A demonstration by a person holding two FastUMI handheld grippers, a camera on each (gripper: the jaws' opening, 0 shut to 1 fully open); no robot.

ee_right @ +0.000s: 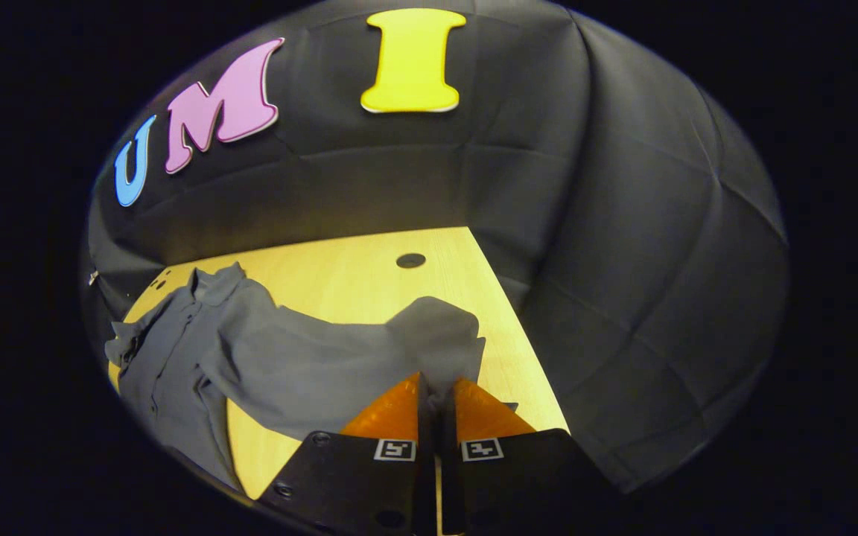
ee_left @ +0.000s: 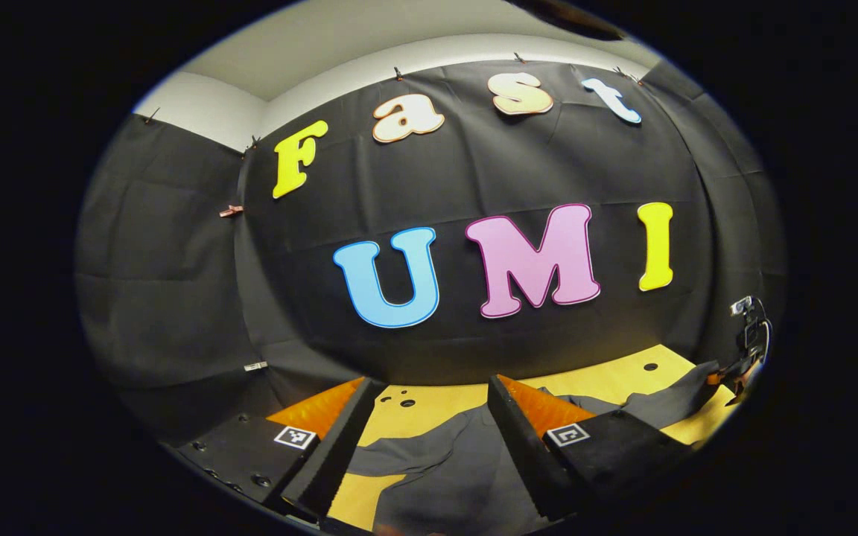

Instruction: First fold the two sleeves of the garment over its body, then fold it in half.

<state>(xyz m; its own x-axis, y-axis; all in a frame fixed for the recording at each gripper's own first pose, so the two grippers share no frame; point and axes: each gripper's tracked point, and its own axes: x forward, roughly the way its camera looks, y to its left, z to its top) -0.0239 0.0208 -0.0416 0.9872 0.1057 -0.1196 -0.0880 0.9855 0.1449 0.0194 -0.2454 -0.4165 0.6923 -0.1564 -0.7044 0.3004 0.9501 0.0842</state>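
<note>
1. Garment [ee_right: 176,350]: dark grey shirt w/ collar, lying on yellow wooden counter [ee_right: 354,279]; body rumpled toward the left of right gripper view, collar end nearest the booth wall.
2. Right hand-held gripper [ee_right: 436,391]: jaws closed tight, clenched on the end of one sleeve [ee_right: 436,335]; cloth bunches up just above the fingertips and the sleeve runs in a band from there back to the shirt body, partly raised off the counter.
3. Left hand-held gripper [ee_left: 429,424]: released, jaws wide apart, nothing between them; it hangs over the shirt body, w/ grey cloth and a strip of counter visible in the gap. Whether the fingers touch the cloth cannot be told.
4. Left gripper view, far right: the same sleeve [ee_left: 667,398] stretches across the counter [ee_left: 623,380] to the other hand-held gripper [ee_left: 727,376], seen small near the edge.
5. Counter surface: one round dark hole [ee_right: 410,260] beyond the sleeve, several smaller holes [ee_left: 398,400] near the wall side.
</note>
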